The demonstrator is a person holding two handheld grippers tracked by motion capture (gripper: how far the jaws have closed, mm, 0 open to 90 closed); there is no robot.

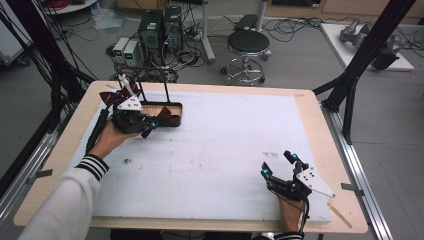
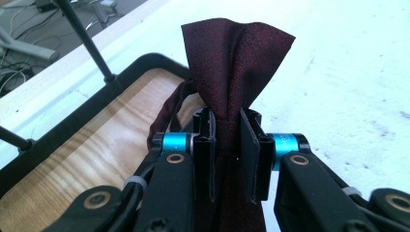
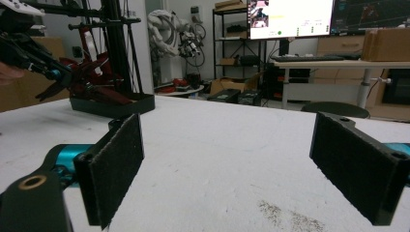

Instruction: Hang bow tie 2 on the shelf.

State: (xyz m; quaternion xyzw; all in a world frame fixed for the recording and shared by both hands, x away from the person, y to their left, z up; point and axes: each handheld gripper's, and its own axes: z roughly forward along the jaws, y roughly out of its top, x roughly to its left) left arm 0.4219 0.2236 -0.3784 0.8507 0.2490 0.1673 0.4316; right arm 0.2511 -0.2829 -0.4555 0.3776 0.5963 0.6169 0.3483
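The left gripper [image 2: 227, 159] pinches a dark red bow tie [image 2: 237, 67] at its knot, wings fanning beyond the tips above the tray [image 2: 72, 145]; light, soft, slippery cloth best held there, while the right gripper [image 3: 227, 164] rests open.

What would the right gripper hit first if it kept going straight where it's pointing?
Probably nothing nearby: ahead of the open right gripper lies bare white table mat. The black stand tray sits off to the left of that line, though depth is unclear.

At centre frame the left gripper [image 2: 227, 154] pinches a dark maroon fabric bow tie [image 2: 237, 63], its upper part fanning upward; a black-rimmed wooden tray [image 2: 72, 159] fills the lower left.
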